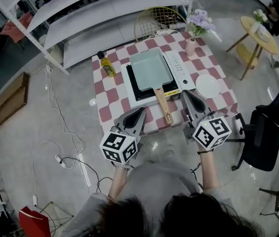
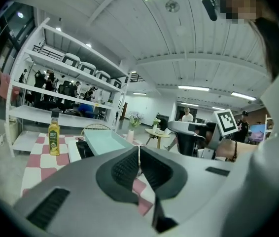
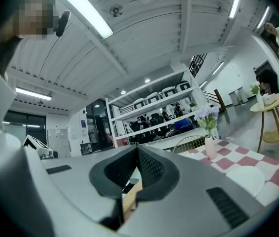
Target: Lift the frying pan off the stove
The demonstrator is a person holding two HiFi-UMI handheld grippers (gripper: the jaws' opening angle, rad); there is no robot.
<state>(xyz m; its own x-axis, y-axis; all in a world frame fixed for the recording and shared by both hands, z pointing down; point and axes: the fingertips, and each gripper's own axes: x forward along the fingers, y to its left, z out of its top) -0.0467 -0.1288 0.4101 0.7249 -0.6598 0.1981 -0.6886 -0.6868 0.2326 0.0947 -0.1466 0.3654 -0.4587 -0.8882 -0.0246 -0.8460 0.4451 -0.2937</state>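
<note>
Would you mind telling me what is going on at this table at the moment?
A person stands at the checked table with tongs in each hand. The left tongs and right tongs are both shut and empty, near the table's front edge on either side of the wooden handle of the frying pan. The pan sits on the stove, not yet gripped. An oil bottle, a vase and a white plate stand around it.

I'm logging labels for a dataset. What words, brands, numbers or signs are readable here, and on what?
No text here can be read.
yellow bottle: label print too small to read.
stove: control panel markings too small to read.
marker cubes: black-and-white square patterns only, no letters or numbers.
</note>
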